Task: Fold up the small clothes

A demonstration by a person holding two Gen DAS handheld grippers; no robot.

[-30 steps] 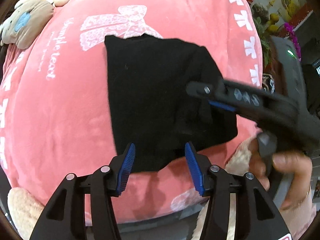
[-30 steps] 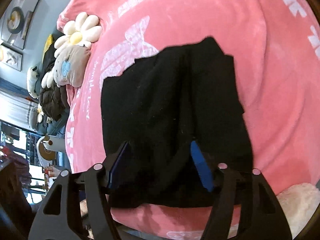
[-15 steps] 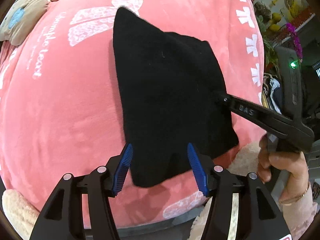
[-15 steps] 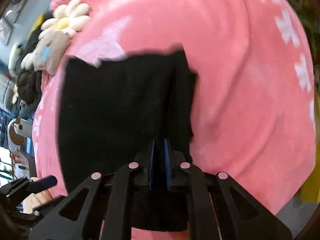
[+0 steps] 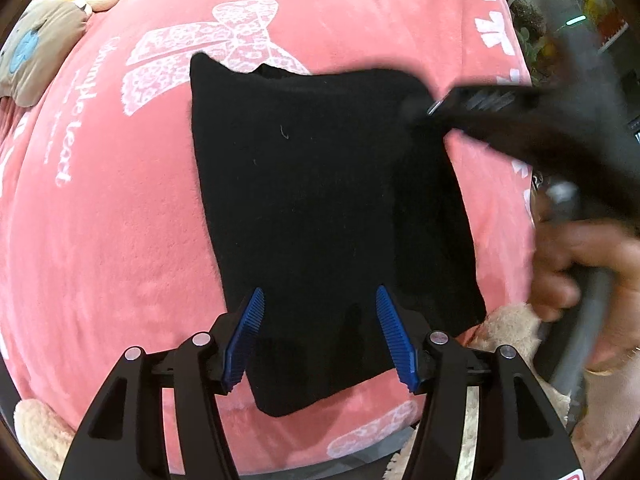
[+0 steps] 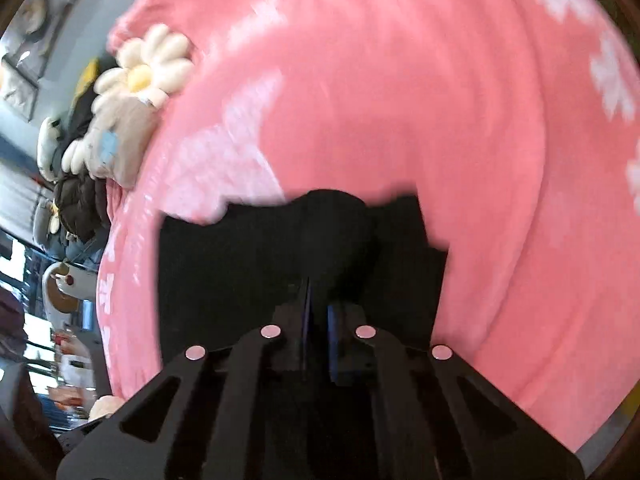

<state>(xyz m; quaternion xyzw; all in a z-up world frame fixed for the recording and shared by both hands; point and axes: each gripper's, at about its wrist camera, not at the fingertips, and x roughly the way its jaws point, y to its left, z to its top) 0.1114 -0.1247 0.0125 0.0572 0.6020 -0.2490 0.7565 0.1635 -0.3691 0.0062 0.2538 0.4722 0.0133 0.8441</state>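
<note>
**Right edge pinched, fold across next**

Pink plush blanket with white bow prints is the work surface; flower cushion sits upper left of the right wrist view. Black garment lies flat mid-frame in the left view, with a doubled strip along its right side. Right gripper is clenched on that right edge, cloth bunched between the pads; the frame is blurred. Left gripper is released, jaws straddling the lower hem, not pressing it. My read: carry the pinched edge low across toward frame-left, align it with the left edge, and let go only once flat. Left could pin the hem to stop dragging.
</note>
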